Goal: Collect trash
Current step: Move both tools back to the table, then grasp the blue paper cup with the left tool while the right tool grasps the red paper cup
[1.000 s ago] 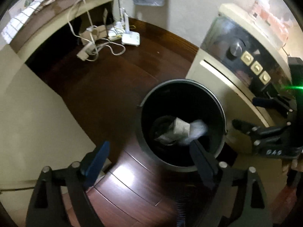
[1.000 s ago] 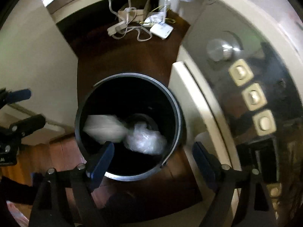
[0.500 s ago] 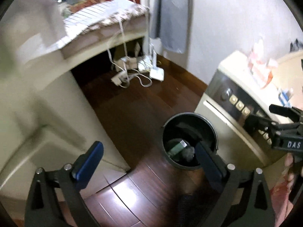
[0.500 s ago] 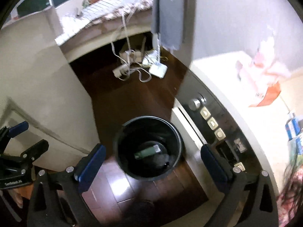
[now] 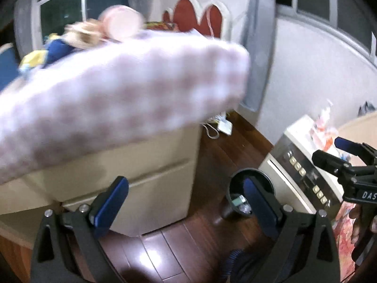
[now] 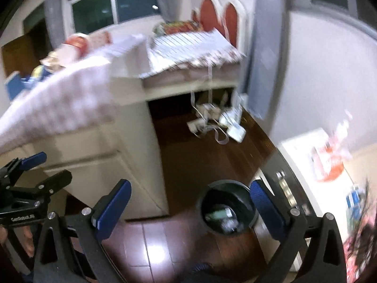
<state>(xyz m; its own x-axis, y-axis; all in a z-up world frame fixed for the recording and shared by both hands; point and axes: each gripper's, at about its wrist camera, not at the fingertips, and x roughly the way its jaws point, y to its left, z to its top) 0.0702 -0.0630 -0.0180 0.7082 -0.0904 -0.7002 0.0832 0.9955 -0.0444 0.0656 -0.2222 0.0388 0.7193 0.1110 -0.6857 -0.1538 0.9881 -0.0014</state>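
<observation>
A dim bedroom with a dark wooden floor [image 6: 188, 165] fills both wrist views. A pale cabinet [image 5: 150, 184] stands on the left under a blurred checked cloth [image 5: 122, 89], and a cream appliance with a row of buttons [image 5: 304, 174] stands on the right. Between them, low on the floor, stands the black bin [image 6: 226, 210], round and upright, so it has no long axis to line up with. Inside it lies the trash [image 6: 221, 215], a greenish packet and some crumpled wrapping, already dropped.

Both tools hang above the bin and angle down toward it. The left hand-held gripper [image 5: 183, 202] has its jaws spread wide with nothing between them; its right finger overlaps the bin's rim in the picture, and the bin lies ahead, below and to its right. The right hand-held gripper [image 6: 188, 202] is likewise wide apart and empty, its jaws just having opened, and the bin sits ahead, below and slightly right of its centre.

The right tool appears the nearer of the two. Neither touches the bin.

More litter probably lies on the cluttered surfaces, where packets [image 6: 329, 162] show at the right, though blur hides what they are.
</observation>
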